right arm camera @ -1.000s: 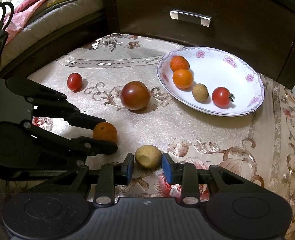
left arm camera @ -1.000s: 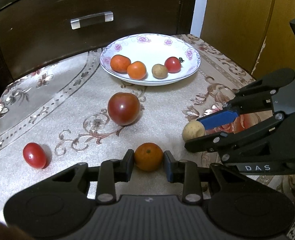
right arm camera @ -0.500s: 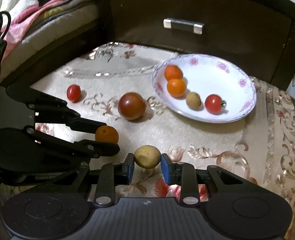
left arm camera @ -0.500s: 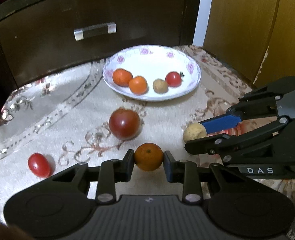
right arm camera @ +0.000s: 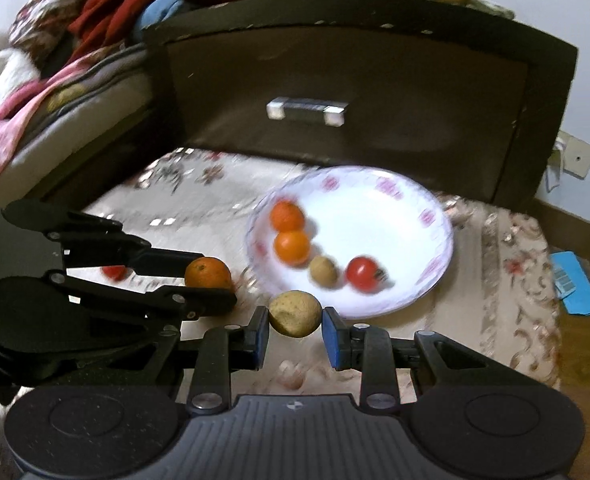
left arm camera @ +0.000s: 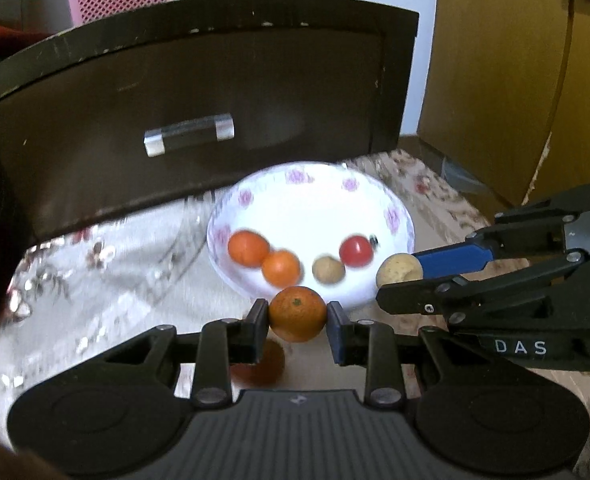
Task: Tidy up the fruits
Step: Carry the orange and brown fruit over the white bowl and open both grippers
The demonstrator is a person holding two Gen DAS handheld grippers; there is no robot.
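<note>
Four fruits in plate (left arm camera: 399, 220). Left gripper (left arm camera: 297, 316) clamps orange (left arm camera: 297, 314); right gripper (right arm camera: 295, 326) clamps tan fruit (right arm camera: 295, 313), plate at 12 o'clock. Small tomato (right arm camera: 115, 272) left on cloth.

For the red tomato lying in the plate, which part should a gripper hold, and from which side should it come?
Grip the red tomato across its round middle, coming from above. It lies low in the plate, so the rim would likely block a level approach. Set the fingers clear of the tan fruit close beside it and of the stem end.
</note>
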